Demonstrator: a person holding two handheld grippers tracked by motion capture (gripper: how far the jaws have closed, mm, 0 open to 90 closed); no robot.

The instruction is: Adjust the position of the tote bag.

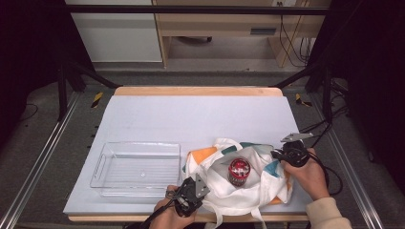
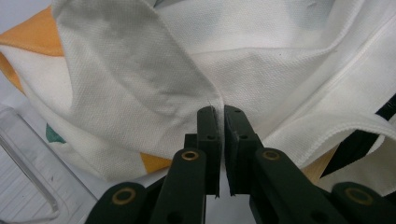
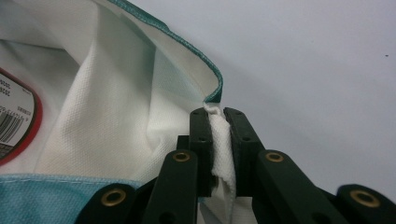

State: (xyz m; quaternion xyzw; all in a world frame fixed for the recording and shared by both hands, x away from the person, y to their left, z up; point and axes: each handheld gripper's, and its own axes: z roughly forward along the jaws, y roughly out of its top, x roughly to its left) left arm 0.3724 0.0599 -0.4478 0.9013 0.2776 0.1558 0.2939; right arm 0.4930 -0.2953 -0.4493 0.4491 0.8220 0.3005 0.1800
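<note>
With both grippers clamped on the rim of the white tote bag [image 1: 239, 183], low and right of centre in the high view, I judge the mouth is held spread and the emptying is not yet begun. My left gripper [image 2: 219, 116] pinches a fold of the cloth; my right gripper [image 3: 218, 116] bites the teal-edged hem. A red-lidded jar [image 1: 239, 171] sits inside the bag. Lower left, the clear plastic tray [image 1: 136, 147] lies empty just beside the bag. Both grippers being occupied, I see nothing free to lift the jar, and loose handles trail at the bottom edge.
</note>
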